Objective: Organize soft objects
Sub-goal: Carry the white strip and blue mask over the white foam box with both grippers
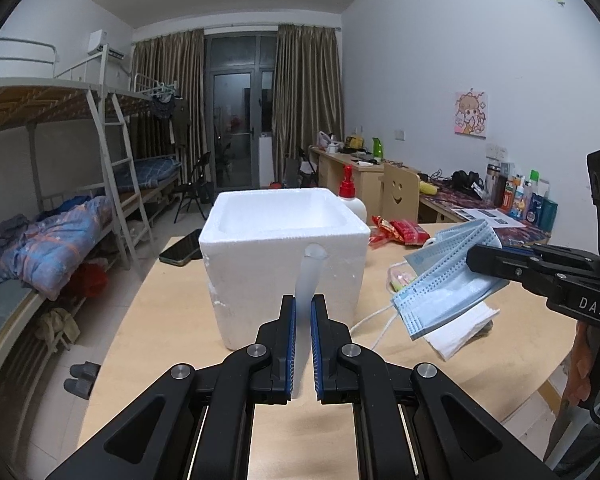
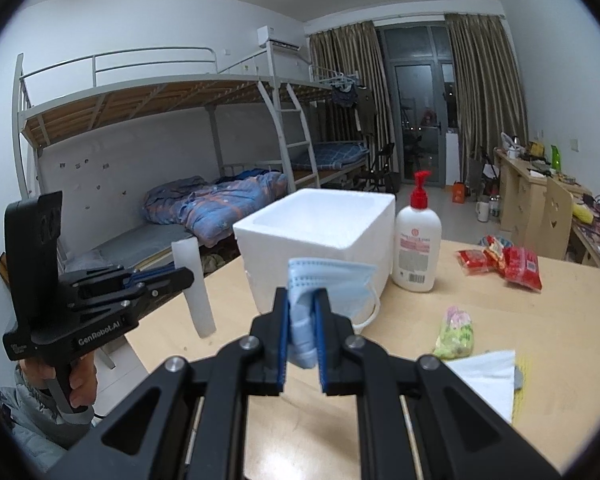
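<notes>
A white foam box [image 1: 284, 256] stands open on the wooden table [image 1: 172, 320]; it also shows in the right wrist view [image 2: 320, 236]. My left gripper [image 1: 303, 304] is shut on a white foam strip [image 1: 306, 312], held upright in front of the box; the strip also shows in the right wrist view [image 2: 196, 288]. My right gripper [image 2: 302, 300] is shut on a blue face mask [image 2: 324, 292] above the table, near the box's right side. The mask [image 1: 444, 280] hangs from the right gripper [image 1: 476, 258] in the left wrist view.
A lotion bottle [image 2: 416, 244] with a red pump stands right of the box. Red snack packets [image 2: 504, 264], a green packet [image 2: 456, 332] and white tissue [image 2: 488, 380] lie on the table. A black phone [image 1: 182, 248] lies left of the box. Bunk beds [image 2: 180, 160] stand beyond.
</notes>
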The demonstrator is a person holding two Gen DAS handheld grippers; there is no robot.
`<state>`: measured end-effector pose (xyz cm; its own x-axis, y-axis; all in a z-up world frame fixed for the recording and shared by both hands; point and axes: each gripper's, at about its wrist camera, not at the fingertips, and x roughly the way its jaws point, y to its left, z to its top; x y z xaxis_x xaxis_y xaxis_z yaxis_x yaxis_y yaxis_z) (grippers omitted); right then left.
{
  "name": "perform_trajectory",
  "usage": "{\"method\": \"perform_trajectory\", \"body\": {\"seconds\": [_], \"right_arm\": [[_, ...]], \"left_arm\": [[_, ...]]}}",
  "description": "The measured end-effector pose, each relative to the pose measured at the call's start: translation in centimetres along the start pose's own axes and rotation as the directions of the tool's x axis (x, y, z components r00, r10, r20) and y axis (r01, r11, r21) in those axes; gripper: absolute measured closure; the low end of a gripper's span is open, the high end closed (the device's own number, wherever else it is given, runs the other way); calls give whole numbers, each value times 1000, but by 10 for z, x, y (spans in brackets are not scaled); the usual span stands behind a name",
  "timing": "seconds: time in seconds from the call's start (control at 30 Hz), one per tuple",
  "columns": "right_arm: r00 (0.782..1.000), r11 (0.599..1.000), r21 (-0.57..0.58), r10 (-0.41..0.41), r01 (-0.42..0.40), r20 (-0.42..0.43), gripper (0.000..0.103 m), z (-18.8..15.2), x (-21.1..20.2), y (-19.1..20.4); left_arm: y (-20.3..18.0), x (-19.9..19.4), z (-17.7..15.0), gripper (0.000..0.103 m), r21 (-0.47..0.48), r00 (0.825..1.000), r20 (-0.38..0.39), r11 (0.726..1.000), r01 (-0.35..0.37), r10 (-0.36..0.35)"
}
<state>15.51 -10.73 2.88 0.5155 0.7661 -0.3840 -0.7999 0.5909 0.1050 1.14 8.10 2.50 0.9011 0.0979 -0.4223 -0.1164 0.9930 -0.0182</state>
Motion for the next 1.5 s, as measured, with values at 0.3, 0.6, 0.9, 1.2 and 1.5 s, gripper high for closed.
{"method": "perform_trajectory", "body": {"seconds": [0.3,0.6,0.9,1.2,1.5], "right_arm": [[999,999,-22,34,-34,15,88,37,2,5],[999,998,-48,43,-41,25,88,55,15,8],[997,997,-32,66,-65,46,88,67,16,-2],[997,1000,-25,20,-18,69,88,82,31,-13],[997,999,-25,-29,31,76,88,96,49,-26]], "left_arm": [[9,5,39,95,-4,999,-26,999,-33,33],[15,10,60,95,-10,999,-25,999,-37,36],[13,19,77,95,4,1000,-3,1000,-26,26],[14,43,105,95,19,1000,25,1000,7,-7],[34,86,124,95,-19,999,-6,999,31,-31]]}}
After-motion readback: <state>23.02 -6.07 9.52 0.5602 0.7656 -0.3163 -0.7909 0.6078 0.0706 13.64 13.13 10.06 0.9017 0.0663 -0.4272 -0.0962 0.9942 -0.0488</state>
